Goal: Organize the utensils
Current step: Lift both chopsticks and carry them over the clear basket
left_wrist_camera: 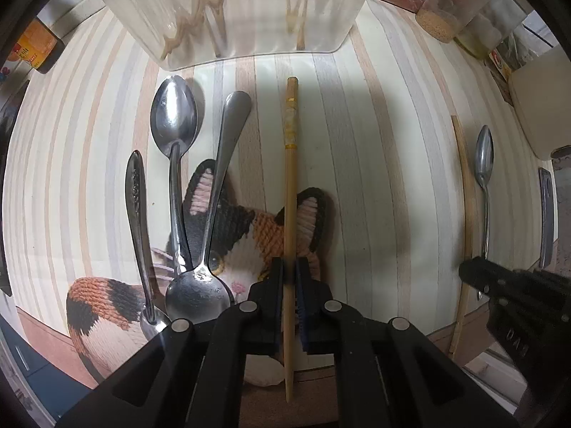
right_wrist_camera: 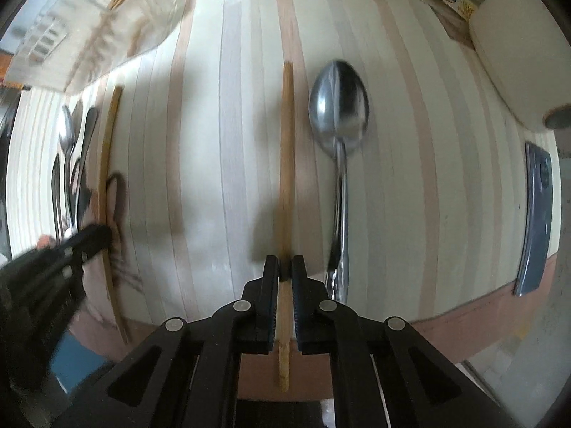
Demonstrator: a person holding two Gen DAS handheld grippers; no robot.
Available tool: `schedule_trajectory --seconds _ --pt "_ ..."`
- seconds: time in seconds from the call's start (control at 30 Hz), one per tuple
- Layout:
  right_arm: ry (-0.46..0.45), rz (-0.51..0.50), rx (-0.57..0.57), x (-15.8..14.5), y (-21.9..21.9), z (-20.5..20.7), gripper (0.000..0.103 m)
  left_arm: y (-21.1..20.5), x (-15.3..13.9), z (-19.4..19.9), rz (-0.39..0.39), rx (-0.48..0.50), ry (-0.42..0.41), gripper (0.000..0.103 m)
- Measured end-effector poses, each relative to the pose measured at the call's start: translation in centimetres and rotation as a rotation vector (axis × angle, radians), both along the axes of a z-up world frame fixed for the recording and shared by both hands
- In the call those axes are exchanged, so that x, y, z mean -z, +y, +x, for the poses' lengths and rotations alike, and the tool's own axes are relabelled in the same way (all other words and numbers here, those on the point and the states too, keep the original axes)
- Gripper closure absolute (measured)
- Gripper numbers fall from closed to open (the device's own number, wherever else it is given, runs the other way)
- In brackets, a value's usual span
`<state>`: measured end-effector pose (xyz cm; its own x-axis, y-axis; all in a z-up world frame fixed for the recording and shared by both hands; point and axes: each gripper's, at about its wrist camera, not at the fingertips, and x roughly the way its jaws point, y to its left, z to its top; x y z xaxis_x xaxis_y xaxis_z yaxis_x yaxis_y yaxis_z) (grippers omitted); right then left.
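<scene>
My left gripper (left_wrist_camera: 291, 271) points down at the striped table and is shut on a wooden chopstick (left_wrist_camera: 291, 178) with gold bands, which lies across a knitted cat mat (left_wrist_camera: 257, 228). Three metal spoons (left_wrist_camera: 173, 117) lie to its left, partly on the mat. My right gripper (right_wrist_camera: 285, 267) is shut on a plain wooden chopstick (right_wrist_camera: 287, 142), and a metal spoon (right_wrist_camera: 339, 114) lies just to the right of it. Each gripper shows in the other's view: the right gripper (left_wrist_camera: 469, 273) at the far right and the left gripper (right_wrist_camera: 101, 237) at the far left.
A clear plastic utensil holder (left_wrist_camera: 228, 18) with chopsticks inside stands at the far edge of the table. Jars (left_wrist_camera: 446, 10) and packets stand at the back right. A white container (right_wrist_camera: 517, 53) and a grey-blue flat object (right_wrist_camera: 535, 214) sit to the right. The table's front edge runs close under both grippers.
</scene>
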<state>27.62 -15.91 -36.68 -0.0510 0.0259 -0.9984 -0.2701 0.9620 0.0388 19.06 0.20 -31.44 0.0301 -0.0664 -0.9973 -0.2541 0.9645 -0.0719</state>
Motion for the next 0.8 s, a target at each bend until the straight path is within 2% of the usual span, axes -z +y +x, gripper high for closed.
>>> schedule_trajectory --seconds 0.03,0.23,0.37,0.57,0.8 --pt "-0.006 0.001 0.001 0.1 -0.1 -1.5 0.095 0.0 0.0 0.1 0.000 0.000 0.000 0.096" --pt "-0.008 -0.017 0.009 0.4 1.6 -2.9 0.094 0.4 0.0 0.3 -0.002 0.003 0.001 0.095" --pt "-0.007 -0.007 0.024 0.3 2.6 -2.4 0.094 0.5 0.0 0.3 0.004 0.006 0.002 0.096" --pt "-0.019 0.010 0.047 -0.3 0.0 -1.8 0.096 -0.1 -0.1 0.5 0.027 0.013 -0.005 0.099" --pt "-0.075 0.056 0.054 -3.4 -1.5 -2.2 0.096 -0.8 -3.5 -0.2 0.036 0.007 -0.080 0.099"
